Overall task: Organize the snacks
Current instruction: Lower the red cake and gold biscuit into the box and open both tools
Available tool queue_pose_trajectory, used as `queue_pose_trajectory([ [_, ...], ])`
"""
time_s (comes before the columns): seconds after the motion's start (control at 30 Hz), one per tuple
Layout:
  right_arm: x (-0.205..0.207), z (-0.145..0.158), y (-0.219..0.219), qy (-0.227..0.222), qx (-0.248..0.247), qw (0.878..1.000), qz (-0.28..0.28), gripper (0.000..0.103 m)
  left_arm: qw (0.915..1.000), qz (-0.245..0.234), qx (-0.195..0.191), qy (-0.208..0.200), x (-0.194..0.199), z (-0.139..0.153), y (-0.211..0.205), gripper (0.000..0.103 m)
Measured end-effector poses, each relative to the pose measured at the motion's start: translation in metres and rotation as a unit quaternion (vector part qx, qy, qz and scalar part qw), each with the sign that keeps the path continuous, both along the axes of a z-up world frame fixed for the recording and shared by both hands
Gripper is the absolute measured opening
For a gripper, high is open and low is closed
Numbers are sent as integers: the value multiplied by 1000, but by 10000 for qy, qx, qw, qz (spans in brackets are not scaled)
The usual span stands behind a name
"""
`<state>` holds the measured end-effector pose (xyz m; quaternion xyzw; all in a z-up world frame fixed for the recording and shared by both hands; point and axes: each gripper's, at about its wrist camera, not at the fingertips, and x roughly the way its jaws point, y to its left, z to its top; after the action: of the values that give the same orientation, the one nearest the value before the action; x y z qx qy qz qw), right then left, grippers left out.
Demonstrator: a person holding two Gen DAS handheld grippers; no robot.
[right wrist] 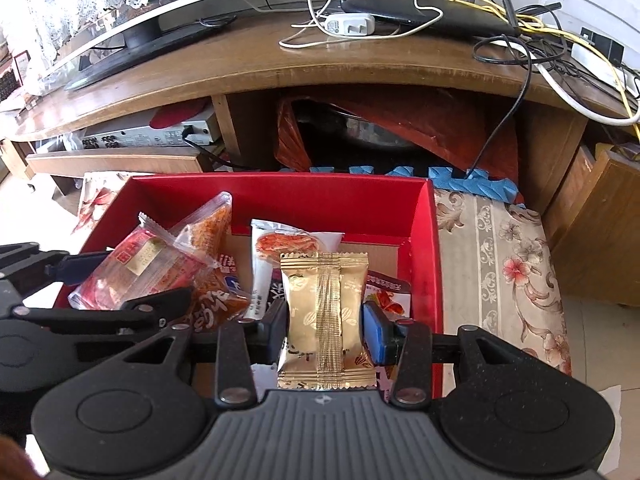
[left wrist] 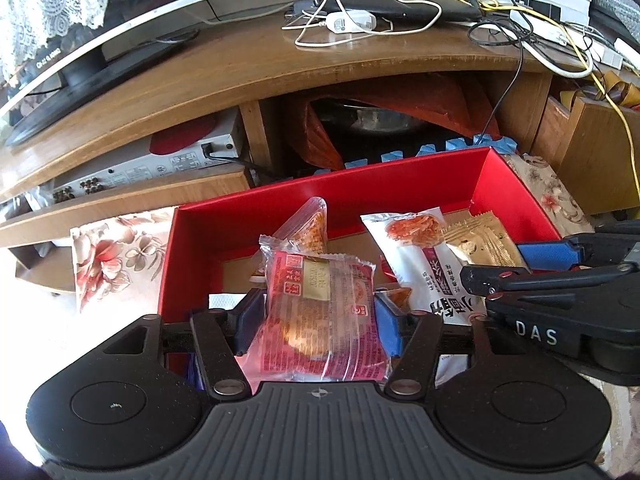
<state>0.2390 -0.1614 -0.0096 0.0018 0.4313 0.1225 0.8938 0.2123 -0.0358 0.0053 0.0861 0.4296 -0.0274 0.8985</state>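
Note:
A red box [left wrist: 360, 176] [right wrist: 280, 196] sits on a flowered cloth and holds several snack packets. My left gripper [left wrist: 320, 320] is over its near left part, with its blue pads touching both sides of a red-printed clear pastry packet [left wrist: 320, 300] [right wrist: 136, 276] that it holds upright. My right gripper [right wrist: 325, 320] is shut on a gold foil packet [right wrist: 326, 312] [left wrist: 480, 240] over the box's right part. In the box lie a white packet with a food picture [left wrist: 412, 256] [right wrist: 264, 276] and a clear packet of orange snack [left wrist: 312, 228] [right wrist: 212, 224].
A wooden TV stand [left wrist: 280, 68] rises just behind the box, with a TV, router, charger and tangled cables on top. An orange bag and metal bowl [right wrist: 372, 132] fill its open shelf. The flowered cloth [right wrist: 500, 260] runs right of the box. Blue foam mat edges [right wrist: 472, 186] lie behind.

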Motion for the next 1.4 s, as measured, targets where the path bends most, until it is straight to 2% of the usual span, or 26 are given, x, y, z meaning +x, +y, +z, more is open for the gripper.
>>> queue_pose_trajectory([
  [0.17, 0, 0, -5, 36, 126, 9999, -51, 44, 10000, 81, -44, -16, 0, 2, 4, 79],
  [0.67, -14, 15, -6, -68, 179, 9998, -92, 50, 9994, 207, 68, -253, -13, 16, 9, 88],
  [0.9, -29, 29, -11, -210, 331, 9992, -111, 54, 9985, 297, -265, -362, -27, 29, 18, 92],
  [0.97, -33, 33, -13, -245, 335, 9991, -116, 55, 9980, 304, -357, -429, -32, 32, 20, 96],
  [1.17, -49, 41, -17, -290, 403, 9986, -191, 56, 9970, 288, -467, -553, -44, 37, 23, 100],
  [1.4, -72, 35, -18, -143, 298, 9993, -185, 58, 9961, 354, -561, -587, -63, 38, 29, 103],
])
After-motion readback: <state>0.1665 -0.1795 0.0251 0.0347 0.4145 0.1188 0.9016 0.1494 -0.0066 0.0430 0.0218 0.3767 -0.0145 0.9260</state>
